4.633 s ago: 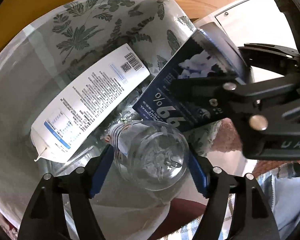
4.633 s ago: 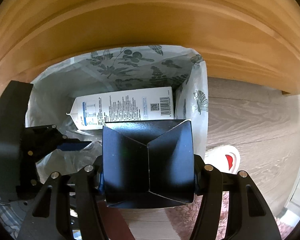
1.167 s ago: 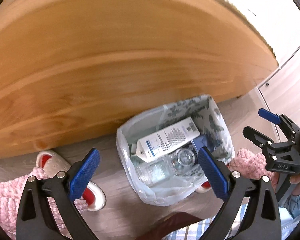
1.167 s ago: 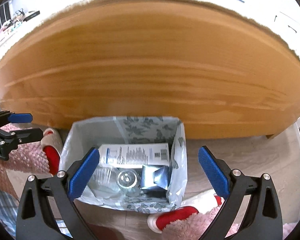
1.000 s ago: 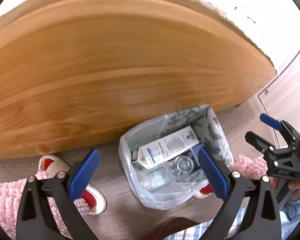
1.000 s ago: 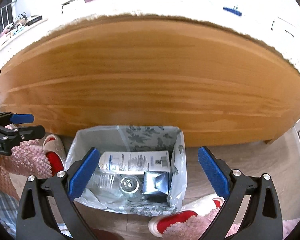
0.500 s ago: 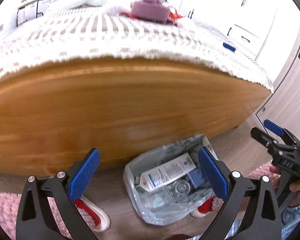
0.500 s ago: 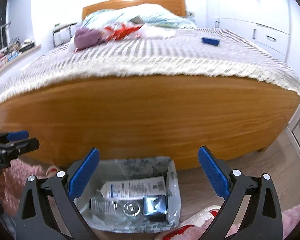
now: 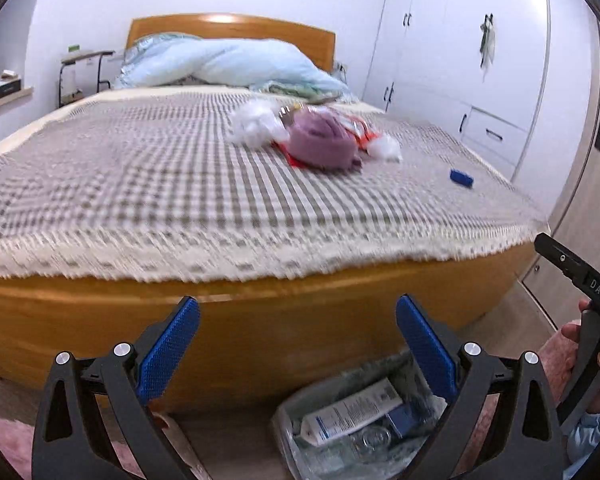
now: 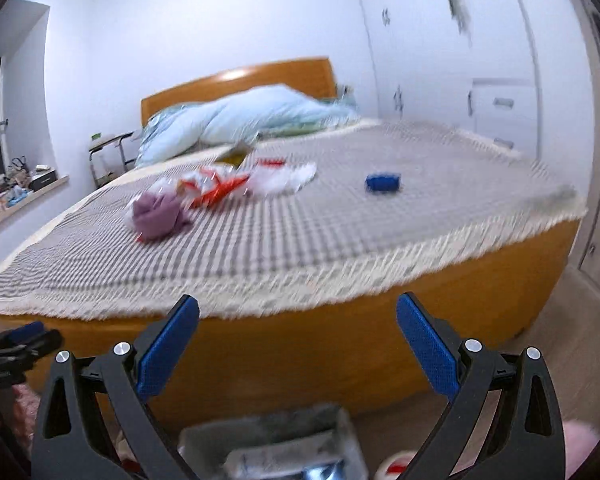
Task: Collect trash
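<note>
Trash bag [image 9: 300,408]: thin translucent plastic, leaf-printed, on floor below left gripper [image 9: 298,340], holding 1 white carton [image 9: 352,410], 1 clear bottle [image 9: 374,438]. Ahead: wooden bed [image 9: 260,332], checked fringed cover, blue block [image 9: 461,177], purple cloth [image 9: 322,144]. Left gripper, right gripper [image 10: 298,340]: spread, empty.

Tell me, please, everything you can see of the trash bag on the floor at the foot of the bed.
The trash bag is a thin, translucent whitish plastic liner with a faint grey leaf print, standing open on the wooden floor close to the bed's wooden footboard. Inside lie a white carton with printed text, tilted across the top, a dark blue box beside it and a clear plastic bottle below. In the right wrist view only its blurred upper rim shows. Neither gripper touches it.
</note>
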The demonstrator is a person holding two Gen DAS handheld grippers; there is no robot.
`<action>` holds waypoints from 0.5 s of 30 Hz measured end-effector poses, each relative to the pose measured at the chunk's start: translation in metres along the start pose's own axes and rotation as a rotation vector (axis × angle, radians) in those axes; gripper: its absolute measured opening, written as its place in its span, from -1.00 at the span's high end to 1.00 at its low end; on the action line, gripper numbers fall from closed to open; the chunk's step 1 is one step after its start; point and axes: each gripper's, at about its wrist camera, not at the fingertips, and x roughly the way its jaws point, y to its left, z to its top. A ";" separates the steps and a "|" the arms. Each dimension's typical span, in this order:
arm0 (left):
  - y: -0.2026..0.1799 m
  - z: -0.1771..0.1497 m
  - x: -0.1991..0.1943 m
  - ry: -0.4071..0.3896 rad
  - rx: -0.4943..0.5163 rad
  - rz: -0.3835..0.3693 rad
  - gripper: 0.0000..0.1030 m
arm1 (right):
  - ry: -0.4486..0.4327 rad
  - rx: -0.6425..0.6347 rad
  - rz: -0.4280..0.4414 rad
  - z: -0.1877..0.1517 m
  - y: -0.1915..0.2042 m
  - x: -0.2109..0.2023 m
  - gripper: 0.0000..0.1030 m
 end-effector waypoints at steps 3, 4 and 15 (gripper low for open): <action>0.009 0.008 -0.014 -0.071 0.003 0.033 -0.85 | -0.064 0.002 -0.008 0.017 -0.002 -0.005 -0.84; 0.014 0.012 -0.017 -0.090 -0.005 0.045 -0.85 | -0.077 0.003 -0.007 0.021 -0.004 -0.006 -0.84; 0.019 0.032 -0.021 -0.192 -0.038 0.051 -0.85 | -0.232 -0.027 -0.127 0.046 -0.036 -0.017 -0.84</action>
